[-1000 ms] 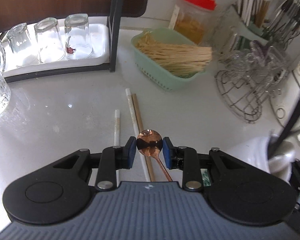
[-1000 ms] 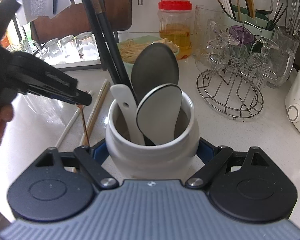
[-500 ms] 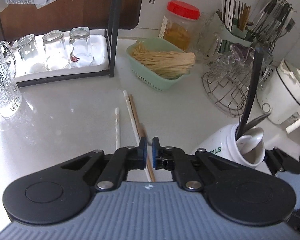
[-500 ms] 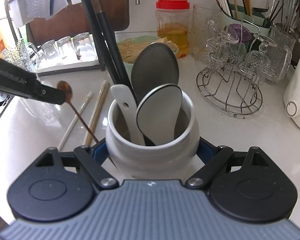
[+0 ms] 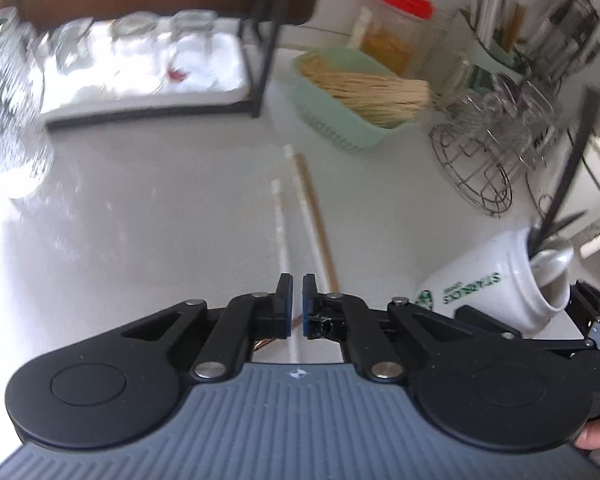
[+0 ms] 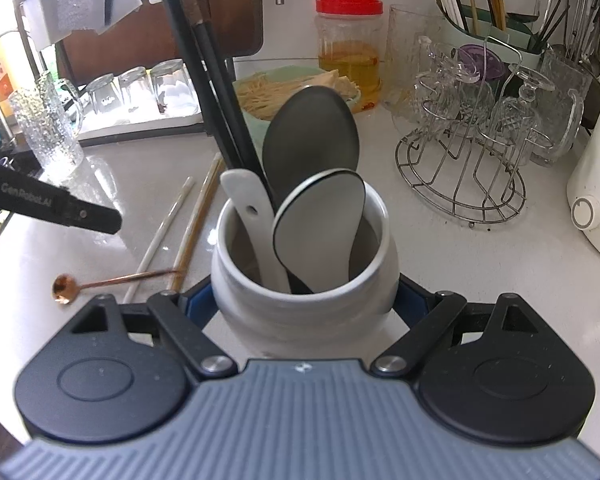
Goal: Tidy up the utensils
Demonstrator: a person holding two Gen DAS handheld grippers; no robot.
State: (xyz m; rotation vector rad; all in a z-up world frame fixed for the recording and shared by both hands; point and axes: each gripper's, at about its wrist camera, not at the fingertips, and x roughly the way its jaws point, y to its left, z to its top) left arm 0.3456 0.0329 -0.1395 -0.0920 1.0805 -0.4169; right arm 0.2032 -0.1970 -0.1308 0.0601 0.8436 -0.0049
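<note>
While the right gripper [image 6: 304,300] has its fingers spread round the belly of the white ceramic utensil crock [image 6: 300,280] and pressed on both sides, the left gripper [image 5: 294,304] hovers with its fingers closed together on nothing. Just below and left of the left fingers, the copper spoon [image 6: 100,282] lies loose on the desk [image 6: 460,264], its thin handle crossing the near ends of the chopsticks [image 6: 192,224], which run away ahead of the fingers. That spoon looks light, stiff and slick, likely to slip or pivot; taking it at mid-handle, flat across the pads, seems safest. Inside the crock stand a white ladle [image 6: 252,216], two rice paddles [image 6: 320,216] and dark chopsticks. Farther ahead sit a green basket [image 5: 340,120] and a wire glass rack [image 6: 460,176].
</note>
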